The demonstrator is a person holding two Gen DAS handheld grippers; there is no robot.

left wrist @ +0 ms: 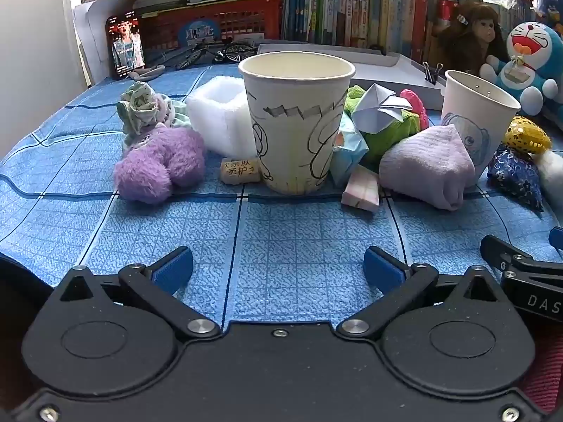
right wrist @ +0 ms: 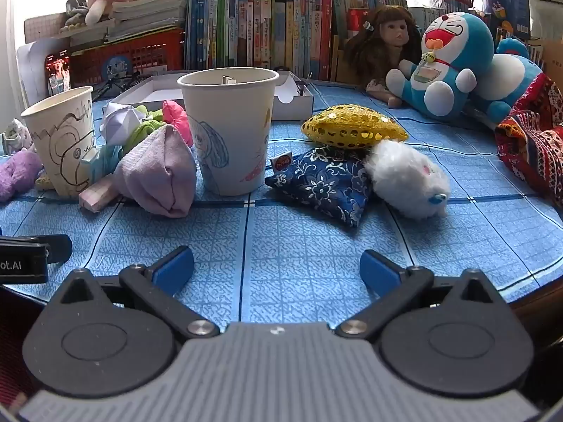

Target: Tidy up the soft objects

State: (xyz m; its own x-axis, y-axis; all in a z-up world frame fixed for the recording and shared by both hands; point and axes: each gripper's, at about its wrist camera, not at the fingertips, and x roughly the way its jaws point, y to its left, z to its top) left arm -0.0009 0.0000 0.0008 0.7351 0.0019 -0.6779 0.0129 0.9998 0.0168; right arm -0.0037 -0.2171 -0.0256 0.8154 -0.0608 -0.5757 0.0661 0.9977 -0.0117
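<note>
Both my grippers hang over the blue checked tablecloth (left wrist: 281, 232) with jaws spread wide and nothing between them, my left gripper (left wrist: 278, 267) facing the doodled paper cup (left wrist: 297, 119) and my right gripper (right wrist: 277, 267) facing the elephant-drawn paper cup (right wrist: 230, 130). The soft things lie around the cups: a fuzzy purple plush (left wrist: 158, 165) left of the doodled cup, a folded lilac towel (right wrist: 158, 172) between the two cups. Right of the elephant cup, a gold sequined pouch (right wrist: 352, 126) rests on a navy floral beanbag (right wrist: 323, 183), touching a fluffy white plush (right wrist: 408, 179).
</note>
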